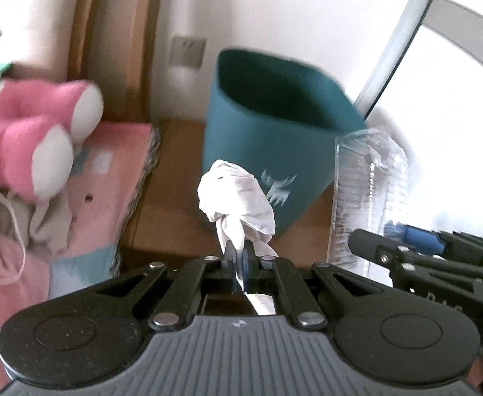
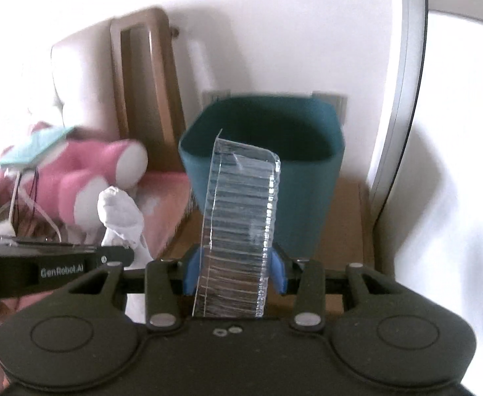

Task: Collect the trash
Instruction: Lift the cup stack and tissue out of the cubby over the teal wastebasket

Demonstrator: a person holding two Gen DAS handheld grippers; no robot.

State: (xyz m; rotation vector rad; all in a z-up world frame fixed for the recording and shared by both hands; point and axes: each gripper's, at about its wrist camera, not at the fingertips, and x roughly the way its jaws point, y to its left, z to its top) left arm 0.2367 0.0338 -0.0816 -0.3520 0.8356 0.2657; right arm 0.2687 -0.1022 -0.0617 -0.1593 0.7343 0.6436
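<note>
Nearest to you, your left gripper point(image 1: 239, 257) is clenched on the trailing tail of a crumpled white tissue point(image 1: 236, 194); the wad itself stands up just beyond the fingertips. It looks feather-light and soft, so it should neither slip nor break, though a thin pinch like that could tear or slide free if you swing it hard. A hold closer to the bulk of the wad would be surer. Your right gripper point(image 2: 236, 272) grasps a clear ribbed plastic tray point(image 2: 239, 221) by its lower part, one blue pad point(image 2: 193, 272) on each side, with most of the tray rising upright past the fingers. Judge it light, thin and springy, with slick walls: squeeze too hard and it will likely buckle, too little and it may slide. Holding it low, where the ribs stiffen it, seems sound. Beyond both loads stands the teal bin point(image 2: 307, 178) on a wooden surface point(image 2: 343, 217), its open mouth ahead of and below both pieces. Off to the left lies a pink plush toy point(image 1: 33, 132) on pink bedding point(image 1: 109, 171).
</note>
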